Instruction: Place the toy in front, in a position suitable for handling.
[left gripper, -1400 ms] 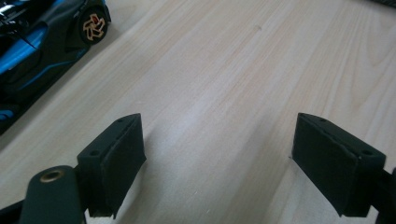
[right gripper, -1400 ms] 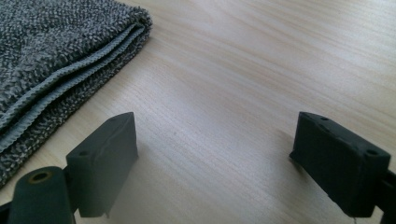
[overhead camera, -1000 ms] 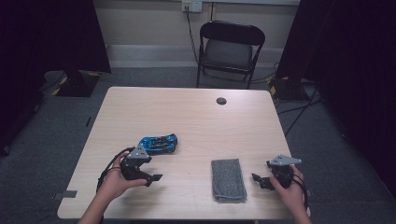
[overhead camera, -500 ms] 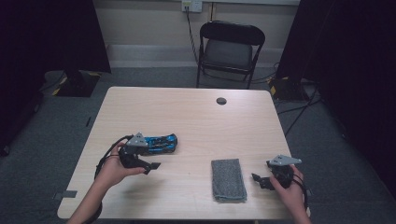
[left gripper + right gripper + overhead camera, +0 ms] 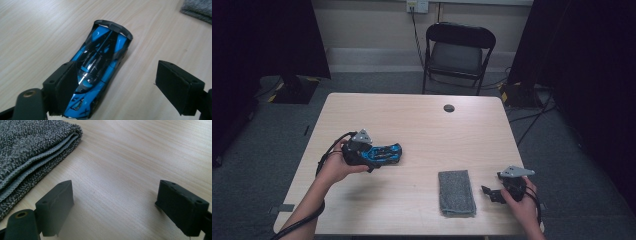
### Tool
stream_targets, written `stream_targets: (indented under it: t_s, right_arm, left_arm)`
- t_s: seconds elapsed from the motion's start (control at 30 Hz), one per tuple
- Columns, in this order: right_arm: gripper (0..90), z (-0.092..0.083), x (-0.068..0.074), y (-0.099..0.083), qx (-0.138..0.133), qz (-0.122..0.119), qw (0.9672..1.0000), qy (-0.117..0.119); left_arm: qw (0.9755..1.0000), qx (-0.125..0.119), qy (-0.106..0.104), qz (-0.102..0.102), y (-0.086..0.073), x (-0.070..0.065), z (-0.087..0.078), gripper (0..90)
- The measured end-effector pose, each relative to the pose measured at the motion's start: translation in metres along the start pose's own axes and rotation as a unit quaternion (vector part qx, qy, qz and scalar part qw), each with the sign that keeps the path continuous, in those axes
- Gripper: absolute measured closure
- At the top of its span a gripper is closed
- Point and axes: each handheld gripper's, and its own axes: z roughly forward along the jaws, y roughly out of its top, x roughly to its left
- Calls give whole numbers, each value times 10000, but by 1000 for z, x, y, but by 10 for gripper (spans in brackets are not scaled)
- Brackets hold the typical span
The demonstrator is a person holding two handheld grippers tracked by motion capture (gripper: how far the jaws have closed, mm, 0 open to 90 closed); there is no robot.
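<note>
Left gripper view: jaws wide apart, holding nothing, straddling the near end of the car (image 5: 100, 62). Left pad (image 5: 63, 87) over the car's flank, whether touching or just above cannot be told; right pad (image 5: 175, 87) well clear of it, with bare table (image 5: 37, 30) in between and beyond. Car lying on its wheels, pointing away from the fingers, dark arched end farthest off. Corner of the cloth (image 5: 197, 8) far beyond the right pad, well apart from the car.

Right gripper view: jaws wide as well, empty, low over the wood. Open tabletop between the pads and ahead of them. Folded cloth (image 5: 30, 152) off past the left pad (image 5: 56, 205), its hemmed edge near that pad but not touching; nothing but bare wood around the right pad (image 5: 181, 206).

High view: left gripper (image 5: 362, 155) at the car's (image 5: 384, 152) end toward the table's left edge, with some open wood left before that edge. Right gripper (image 5: 497, 192) just beside the cloth (image 5: 456, 192), close to the near edge and the right corner, little room there. Wide clear span of table (image 5: 422, 120) ahead of both, up to a small dark disc (image 5: 449, 108) near the far edge. Chair (image 5: 457, 50) past that edge.
</note>
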Motion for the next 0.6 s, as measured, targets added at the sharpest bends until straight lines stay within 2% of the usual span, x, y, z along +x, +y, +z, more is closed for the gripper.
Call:
stream_targets:
  t_s: [0.07,0.23,0.3,0.33,0.43,0.5,0.53,0.6]
  right_arm:
    - [130,0,0,0,-1,-3,10000,-3]
    - [130,0,0,0,-1,-1,10000,3]
    - [130,0,0,0,0,0,10000,4]
    - [130,0,0,0,-2,-3,10000,3]
    - [130,0,0,0,-2,-4,10000,2]
    - [130,0,0,0,-2,-4,10000,3]
    - [130,0,0,0,-1,-4,10000,3]
    - [130,0,0,0,-2,-4,10000,4]
  left_arm:
    - [10000,43,-45,11,1,3,4,186]
    - [9997,51,-20,219,10,9,20,193]
    - [9995,131,-21,291,11,11,22,193]
    - [9988,240,-43,419,11,14,28,192]
    - [9988,259,-45,407,12,16,33,190]
    - [9990,169,-63,408,12,17,38,187]
    - [9986,199,-46,486,13,19,41,186]
    - [9984,215,-120,516,15,21,45,185]
